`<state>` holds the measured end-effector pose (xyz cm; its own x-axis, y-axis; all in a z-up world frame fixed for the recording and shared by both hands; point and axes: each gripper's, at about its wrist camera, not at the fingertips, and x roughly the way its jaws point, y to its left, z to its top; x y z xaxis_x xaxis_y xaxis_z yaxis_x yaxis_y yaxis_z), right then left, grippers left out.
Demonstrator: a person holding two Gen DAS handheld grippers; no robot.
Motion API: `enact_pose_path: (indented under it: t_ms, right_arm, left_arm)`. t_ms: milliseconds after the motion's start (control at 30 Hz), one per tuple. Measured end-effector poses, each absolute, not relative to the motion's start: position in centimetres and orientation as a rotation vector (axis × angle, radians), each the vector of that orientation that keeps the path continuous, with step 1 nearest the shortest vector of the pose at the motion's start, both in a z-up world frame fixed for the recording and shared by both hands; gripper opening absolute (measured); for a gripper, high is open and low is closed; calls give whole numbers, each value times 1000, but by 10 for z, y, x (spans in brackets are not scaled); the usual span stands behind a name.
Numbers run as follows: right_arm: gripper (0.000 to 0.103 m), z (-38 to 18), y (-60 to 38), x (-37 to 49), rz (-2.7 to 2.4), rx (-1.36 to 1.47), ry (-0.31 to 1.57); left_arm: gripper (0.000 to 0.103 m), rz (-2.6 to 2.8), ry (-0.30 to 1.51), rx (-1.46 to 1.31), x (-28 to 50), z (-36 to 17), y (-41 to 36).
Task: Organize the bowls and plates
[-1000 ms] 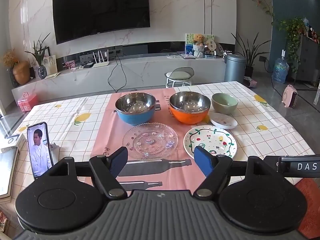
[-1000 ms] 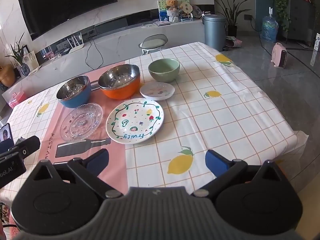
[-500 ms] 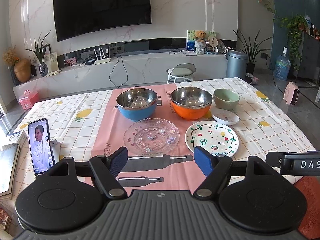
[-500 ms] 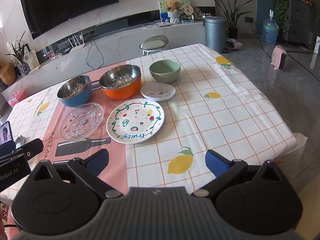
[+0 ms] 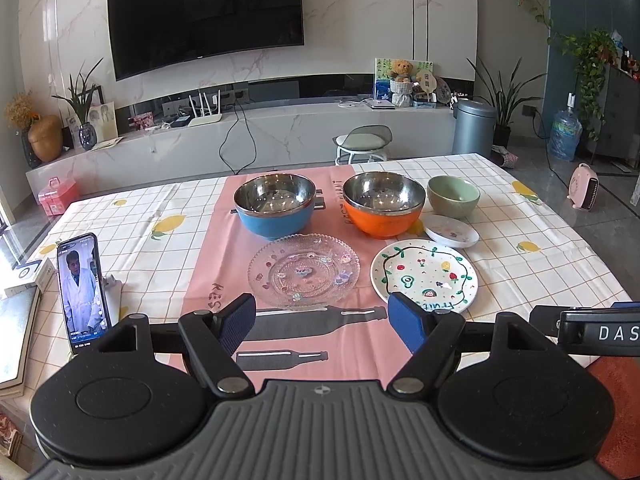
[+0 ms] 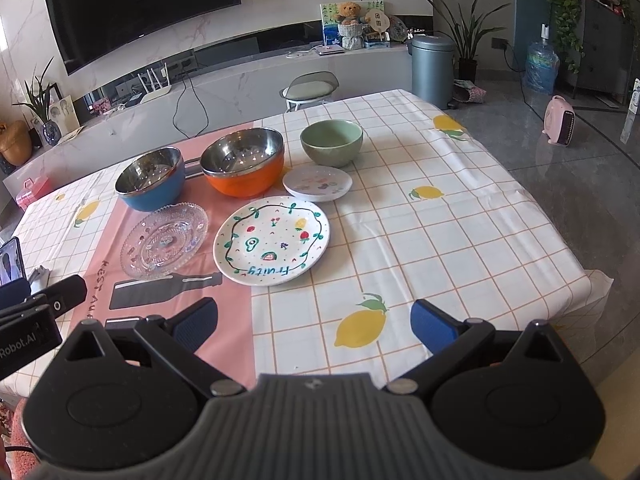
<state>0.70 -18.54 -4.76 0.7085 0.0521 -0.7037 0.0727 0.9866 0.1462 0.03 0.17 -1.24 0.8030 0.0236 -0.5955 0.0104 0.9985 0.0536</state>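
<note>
So both grippers empty: left gripper & right gripper hover w/ jaws spread wide over table's near edge. Mid-table: glass plate beside fruit plate; behind them blue bowl, orange bowl, small saucer, green bowl. Nothing stacked yet. Prob best: pinch a plate rim low, lift level, nest bowls by size
</note>
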Motion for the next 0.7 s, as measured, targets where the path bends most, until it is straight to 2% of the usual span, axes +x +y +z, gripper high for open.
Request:
enact_pose_path:
  t_ms: [700]
  right_arm:
    - [100,-52,-181,8,1,161,803]
  left_arm:
    - [88,9,644,43,-2,-14,3]
